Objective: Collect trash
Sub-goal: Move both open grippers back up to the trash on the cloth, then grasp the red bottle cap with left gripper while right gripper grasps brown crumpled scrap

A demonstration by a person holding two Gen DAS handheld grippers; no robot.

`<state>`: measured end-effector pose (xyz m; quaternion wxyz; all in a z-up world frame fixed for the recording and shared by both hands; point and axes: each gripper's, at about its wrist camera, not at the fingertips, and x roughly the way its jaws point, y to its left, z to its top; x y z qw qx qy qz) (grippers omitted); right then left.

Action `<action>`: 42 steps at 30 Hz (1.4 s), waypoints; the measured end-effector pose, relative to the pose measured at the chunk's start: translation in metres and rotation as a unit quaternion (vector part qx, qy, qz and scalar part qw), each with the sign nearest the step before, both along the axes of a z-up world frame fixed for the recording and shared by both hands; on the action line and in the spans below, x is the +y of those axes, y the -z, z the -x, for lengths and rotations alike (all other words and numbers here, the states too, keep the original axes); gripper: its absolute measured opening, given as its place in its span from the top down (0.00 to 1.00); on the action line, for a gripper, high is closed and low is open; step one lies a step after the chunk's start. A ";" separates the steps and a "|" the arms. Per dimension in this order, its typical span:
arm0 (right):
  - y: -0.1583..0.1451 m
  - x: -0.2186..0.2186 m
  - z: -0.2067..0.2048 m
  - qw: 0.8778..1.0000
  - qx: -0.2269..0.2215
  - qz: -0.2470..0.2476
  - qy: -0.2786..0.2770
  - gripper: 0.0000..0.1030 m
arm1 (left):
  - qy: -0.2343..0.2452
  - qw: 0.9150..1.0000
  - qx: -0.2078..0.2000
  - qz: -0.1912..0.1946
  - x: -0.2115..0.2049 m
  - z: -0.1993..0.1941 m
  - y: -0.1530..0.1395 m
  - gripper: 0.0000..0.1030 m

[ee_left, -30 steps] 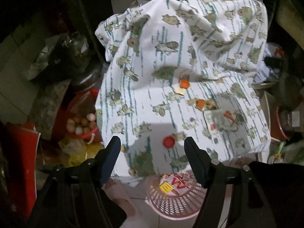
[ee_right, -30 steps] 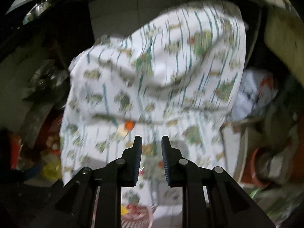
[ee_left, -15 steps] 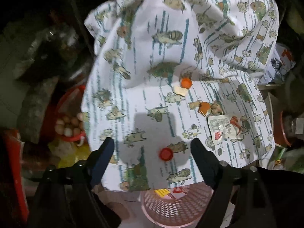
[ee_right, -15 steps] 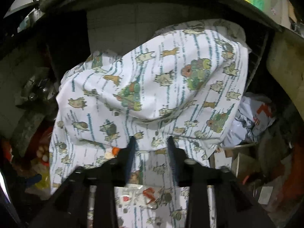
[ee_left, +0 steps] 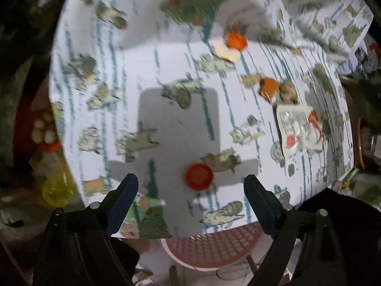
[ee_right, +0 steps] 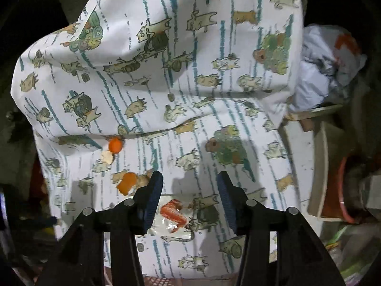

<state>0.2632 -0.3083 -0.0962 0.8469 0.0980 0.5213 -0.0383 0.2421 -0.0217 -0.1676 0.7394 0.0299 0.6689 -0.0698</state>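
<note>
on the worktop, under a white cloth (ee_left: 166, 109) printed with cartoon animals and teal stripes, the trash lies scattered. a red bottle cap (ee_left: 199, 176) sits near the front edge, and the left gripper (ee_left: 190, 186) hangs right over it, its fingers spread wide and opening further, the cap between them but not touched by either one. farther back are an orange cap (ee_left: 236, 40) beside a pale scrap (ee_left: 226, 52), then a piece of orange peel (ee_left: 268, 86) next to a brown lump (ee_left: 288, 92), and toward the right edge a clear printed wrapper (ee_left: 298, 128). the right gripper (ee_right: 189, 181) points down at that wrapper (ee_right: 173, 214), its fingers held partly apart with nothing pinched; the wrapper's red print shows just below the gap. a pink perforated basket (ee_left: 209, 247) stands on the floor just past the worktop's front edge.
</note>
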 end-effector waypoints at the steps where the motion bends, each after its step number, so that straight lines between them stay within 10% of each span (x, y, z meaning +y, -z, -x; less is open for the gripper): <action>1: 0.002 -0.002 -0.001 1.000 0.002 0.002 0.002 0.51 | 0.003 1.000 0.007 0.000 -0.003 0.000 0.004 0.14; 14: 0.024 0.003 -0.011 0.998 0.055 0.002 -0.018 0.51 | 0.008 0.999 0.043 -0.030 -0.014 -0.004 0.030 0.73; 23: 0.052 0.036 -0.032 0.989 0.125 -0.066 -0.035 0.51 | 0.002 1.000 -0.013 -0.026 -0.012 -0.007 -0.005 0.73; 42: 0.092 0.077 -0.072 0.985 0.159 -0.046 -0.054 0.57 | -0.061 0.997 -0.048 -0.023 0.048 -0.045 -0.038 0.73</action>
